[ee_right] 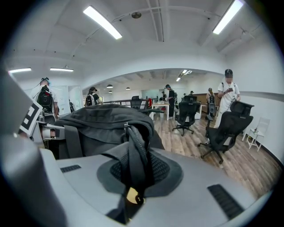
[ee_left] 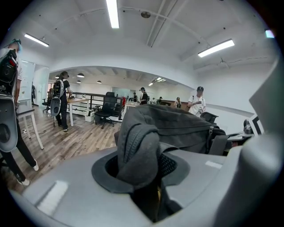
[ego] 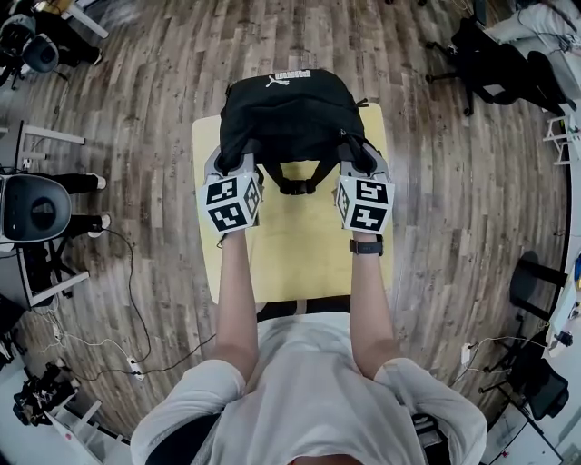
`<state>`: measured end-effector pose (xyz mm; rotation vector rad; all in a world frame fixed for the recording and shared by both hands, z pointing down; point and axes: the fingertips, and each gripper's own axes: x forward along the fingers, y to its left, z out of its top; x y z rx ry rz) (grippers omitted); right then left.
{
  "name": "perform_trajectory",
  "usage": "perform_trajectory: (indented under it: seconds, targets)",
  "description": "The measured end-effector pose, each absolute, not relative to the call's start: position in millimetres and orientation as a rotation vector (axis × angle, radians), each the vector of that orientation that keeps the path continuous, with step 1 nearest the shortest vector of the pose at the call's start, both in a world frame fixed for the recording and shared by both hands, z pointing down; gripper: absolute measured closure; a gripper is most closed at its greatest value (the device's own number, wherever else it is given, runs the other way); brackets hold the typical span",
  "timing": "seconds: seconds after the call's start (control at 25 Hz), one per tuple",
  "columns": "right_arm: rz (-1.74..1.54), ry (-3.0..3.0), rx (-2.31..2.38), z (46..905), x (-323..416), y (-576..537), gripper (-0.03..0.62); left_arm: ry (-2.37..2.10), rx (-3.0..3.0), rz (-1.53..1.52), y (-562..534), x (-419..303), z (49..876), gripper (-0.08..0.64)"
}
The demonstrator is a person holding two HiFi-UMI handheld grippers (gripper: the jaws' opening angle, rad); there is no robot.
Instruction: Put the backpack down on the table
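Backpack (ego: pixel 289 113) hangs low over the yellow surface (ego: pixel 300 259), maybe touching it, with left hand-held gripper (ego: pixel 238 162) and right hand-held gripper (ego: pixel 356 159) each pinched shut on a side fold so it lands level.

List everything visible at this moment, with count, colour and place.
backpack: one, black, at the table's far end
table: one, yellow top, in front of the person
office chairs: several, black, around the room
floor: brown-grey wood planks
ceiling lights: several, white strips
bystanders: several, standing far off
wristwatch: one, black, right wrist
left gripper: grey, clamped on the backpack's left side
right gripper: grey, clamped on its right side
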<state>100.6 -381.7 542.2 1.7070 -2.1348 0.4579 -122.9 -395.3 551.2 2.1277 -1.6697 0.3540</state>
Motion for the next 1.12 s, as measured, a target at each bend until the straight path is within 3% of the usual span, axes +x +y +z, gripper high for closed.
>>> perform_trajectory:
  seconds: [1.12]
  targets:
    - [0.546,-2.053,1.621,624.9,109.6,-407.6,0.558,-1.608,2.057,0.435,-419.9,-112.5,638.1,0.428]
